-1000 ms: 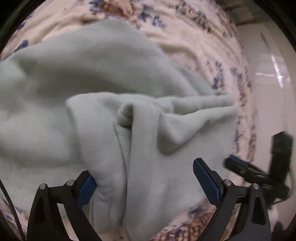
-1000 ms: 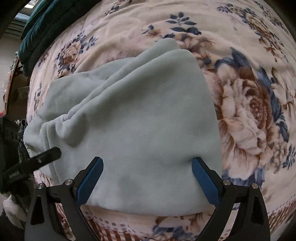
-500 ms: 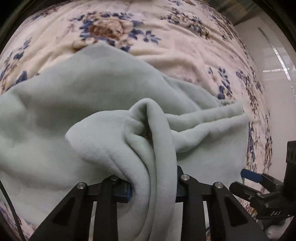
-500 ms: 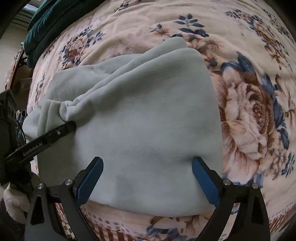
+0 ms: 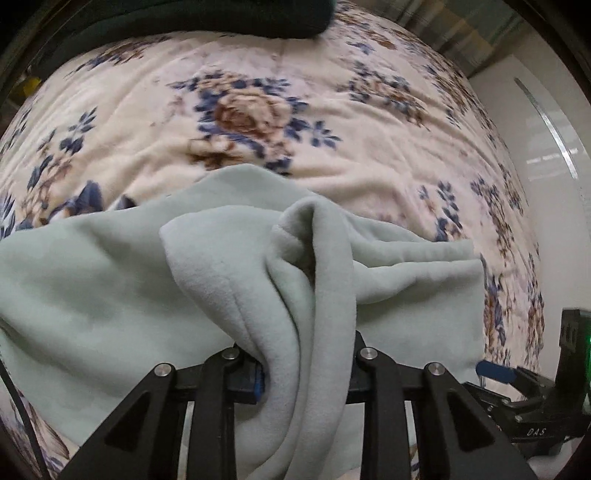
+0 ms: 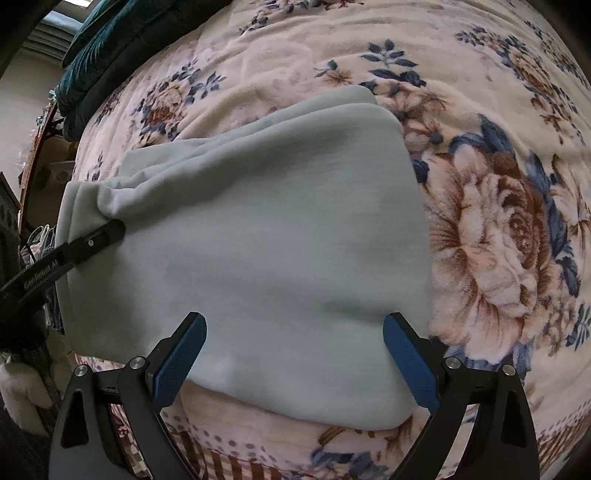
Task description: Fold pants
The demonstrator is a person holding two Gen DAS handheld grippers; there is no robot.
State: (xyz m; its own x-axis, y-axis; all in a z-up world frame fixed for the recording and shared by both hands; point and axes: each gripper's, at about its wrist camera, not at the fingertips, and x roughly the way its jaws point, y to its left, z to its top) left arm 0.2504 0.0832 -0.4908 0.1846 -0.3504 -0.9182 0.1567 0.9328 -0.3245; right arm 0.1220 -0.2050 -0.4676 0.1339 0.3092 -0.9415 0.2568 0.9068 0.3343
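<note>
Left wrist view shows a bed (image 5: 369,122) under a floral blanket filling the frame from nine o'clock round to three; a dark green bundle (image 5: 221,18) lies along its far edge at twelve o'clock; the pale green pants (image 5: 92,288) spread over the blanket from nine o'clock to four, with a thick bunched fold rising at centre; the left gripper (image 5: 306,373) at six o'clock is clamped on that fold, its jaws pinching the fleece; the right gripper (image 5: 495,373) shows at four o'clock, just beside the pants' edge. Right wrist view has the pants lying folded and flat at centre on the blanket; the right gripper stands spread wide at six o'clock, its blue pads (image 6: 181,362) straddling the near edge without pressing on it; the left gripper's finger meets the bunched cloth at nine o'clock.
</note>
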